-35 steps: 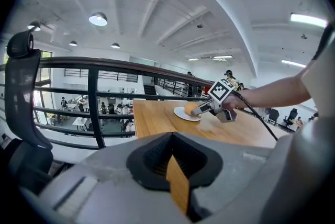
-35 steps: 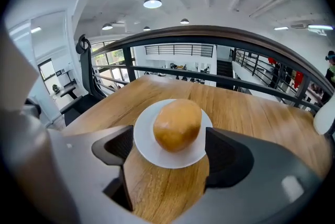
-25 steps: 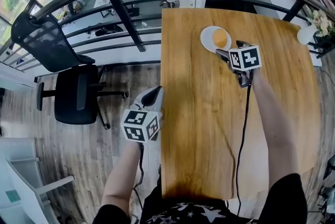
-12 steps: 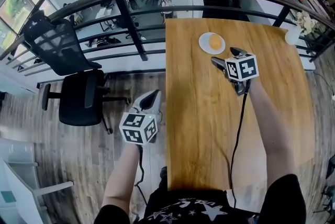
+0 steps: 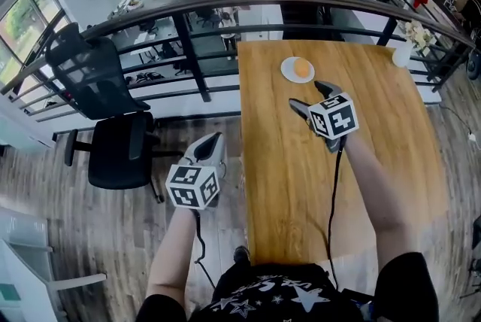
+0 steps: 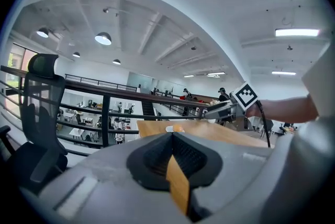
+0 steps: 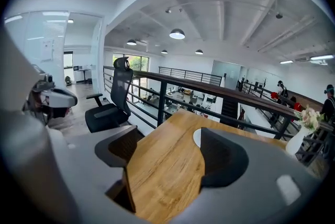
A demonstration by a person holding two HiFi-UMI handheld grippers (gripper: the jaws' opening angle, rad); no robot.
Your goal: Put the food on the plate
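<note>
A round orange piece of food [image 5: 302, 68] lies on a small white plate [image 5: 289, 72] near the far edge of the wooden table [image 5: 301, 185]. My right gripper [image 5: 312, 96] hangs above the table a little short of the plate. It is open with nothing between its jaws, which have just been closing slightly. In the right gripper view only the plate's rim [image 7: 197, 137] shows behind one jaw. My left gripper [image 5: 210, 144] is off the table's left side, over the floor, shut and holding nothing. The left gripper view shows the plate [image 6: 172, 129] far off.
A dark metal railing [image 5: 188, 19] runs past the table's far and left sides. A black office chair [image 5: 113, 140] stands on the floor to the left. A white vase of flowers [image 5: 403, 50] sits at the table's far right corner.
Both grippers have drawn back towards the person and risen. The right one has left the plate's near rim and now stands farther from it. The food has stayed on the plate.
</note>
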